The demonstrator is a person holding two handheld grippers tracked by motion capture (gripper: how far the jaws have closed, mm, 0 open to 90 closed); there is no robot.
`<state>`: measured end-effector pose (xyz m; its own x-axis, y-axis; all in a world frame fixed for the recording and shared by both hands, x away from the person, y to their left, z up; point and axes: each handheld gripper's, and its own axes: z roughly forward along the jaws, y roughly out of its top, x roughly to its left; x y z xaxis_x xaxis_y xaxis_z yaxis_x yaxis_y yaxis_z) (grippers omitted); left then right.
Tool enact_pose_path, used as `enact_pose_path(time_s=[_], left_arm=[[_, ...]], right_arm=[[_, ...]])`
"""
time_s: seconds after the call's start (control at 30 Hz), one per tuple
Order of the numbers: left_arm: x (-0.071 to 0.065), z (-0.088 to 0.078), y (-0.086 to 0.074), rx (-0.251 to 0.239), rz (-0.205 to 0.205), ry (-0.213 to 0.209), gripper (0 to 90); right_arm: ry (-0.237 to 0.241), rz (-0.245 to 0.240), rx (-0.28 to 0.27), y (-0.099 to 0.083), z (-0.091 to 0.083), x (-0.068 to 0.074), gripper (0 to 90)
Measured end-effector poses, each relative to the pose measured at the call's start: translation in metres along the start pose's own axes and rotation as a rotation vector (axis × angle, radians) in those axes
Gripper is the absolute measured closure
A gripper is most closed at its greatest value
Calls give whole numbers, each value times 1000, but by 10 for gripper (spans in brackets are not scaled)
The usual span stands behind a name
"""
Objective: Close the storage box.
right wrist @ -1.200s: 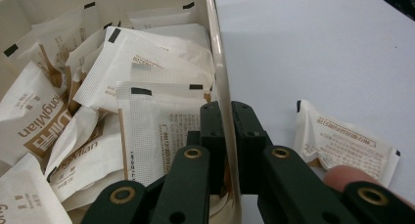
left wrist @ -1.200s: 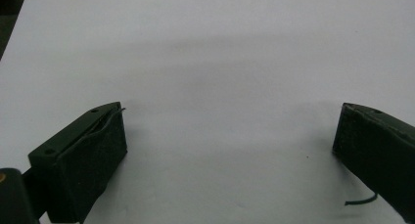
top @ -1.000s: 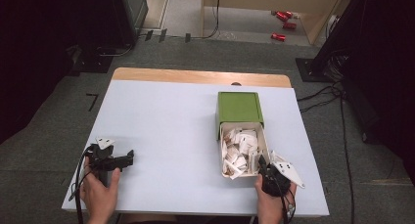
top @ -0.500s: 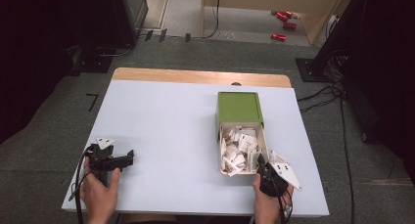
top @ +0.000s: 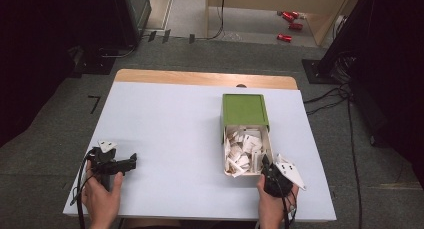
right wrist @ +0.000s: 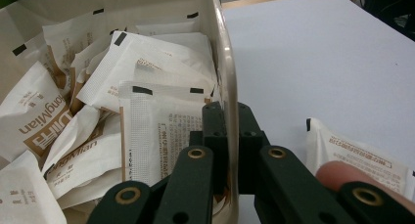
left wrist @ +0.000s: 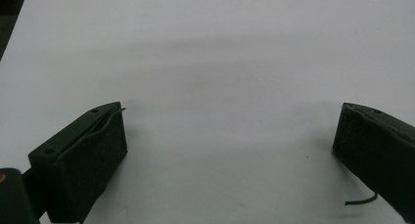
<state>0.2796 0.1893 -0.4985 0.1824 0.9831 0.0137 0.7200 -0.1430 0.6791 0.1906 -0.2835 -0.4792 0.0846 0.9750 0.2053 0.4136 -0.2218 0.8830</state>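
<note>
Jaws of the right hand-held gripper clamp the drawer's near wall beside sachets, while the left hand-held gripper rests released on the surface.

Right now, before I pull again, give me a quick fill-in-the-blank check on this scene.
1. The right tongs are shut on the drawer's ____.
2. The drawer holds white ____.
3. The left tongs stand ____ over the table.
4. The box is ____.

Missing: wall; sachets; open; green
</note>
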Motion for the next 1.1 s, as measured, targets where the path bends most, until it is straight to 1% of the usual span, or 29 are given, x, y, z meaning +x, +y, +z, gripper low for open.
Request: enact_pose_path(time_s=[0.27, 0.47, 0.53, 0.6, 0.87, 1.03, 1.1], left_arm=[[0, 0, 0, 0, 0, 0, 0], [0, 0, 0, 0, 0, 0, 0], [0, 0, 0, 0, 0, 0, 0], [0, 0, 0, 0, 0, 0, 0], [0, 0, 0, 0, 0, 0, 0], [0, 0, 0, 0, 0, 0, 0], [0, 0, 0, 0, 0, 0, 0]], right_arm=[[3, 9, 17, 7, 6, 0, 879], [-8, 12, 28, 12, 14, 3, 879], [-8, 6, 29, 14, 17, 3, 878], [-10, 14, 31, 15, 20, 3, 878], [-18, 17, 31, 20, 30, 4, 877], [-14, 17, 33, 21, 34, 4, 870], [-4, 14, 40, 22, 34, 3, 861]])
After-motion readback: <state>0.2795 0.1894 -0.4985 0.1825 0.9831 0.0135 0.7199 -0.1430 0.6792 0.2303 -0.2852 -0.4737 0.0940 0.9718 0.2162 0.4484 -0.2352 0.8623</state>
